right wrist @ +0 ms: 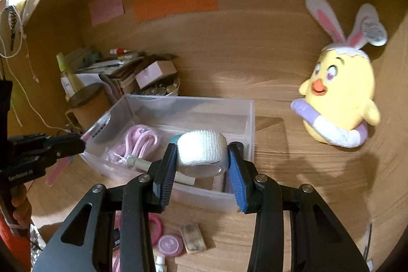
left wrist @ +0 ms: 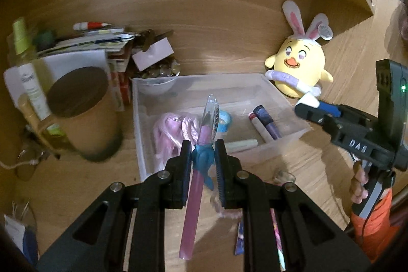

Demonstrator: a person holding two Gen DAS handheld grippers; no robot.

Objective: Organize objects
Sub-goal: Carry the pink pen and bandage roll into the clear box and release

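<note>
A clear bin (right wrist: 244, 119) with low walls and bare wood to its right was seen just ahead of the right gripper (right wrist: 202, 165), whose jaws were closed on a white gauze roll (right wrist: 202, 152) held over the near rim. A pink pen (left wrist: 196, 185) was clamped in the left gripper (left wrist: 202, 157), its capped tip over the bin (left wrist: 285, 98).

notes (right wrist: 176, 1): writing too blurred to read | bin (right wrist: 251, 119): near wall behind claw (right)

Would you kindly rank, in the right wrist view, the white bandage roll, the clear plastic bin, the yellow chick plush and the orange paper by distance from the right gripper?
1. White bandage roll: between the jaws of the right gripper.
2. Clear plastic bin: just ahead, below the roll.
3. Yellow chick plush: farther off to the right, against the back panel.
4. Orange paper: farthest, high on the back panel.
</note>
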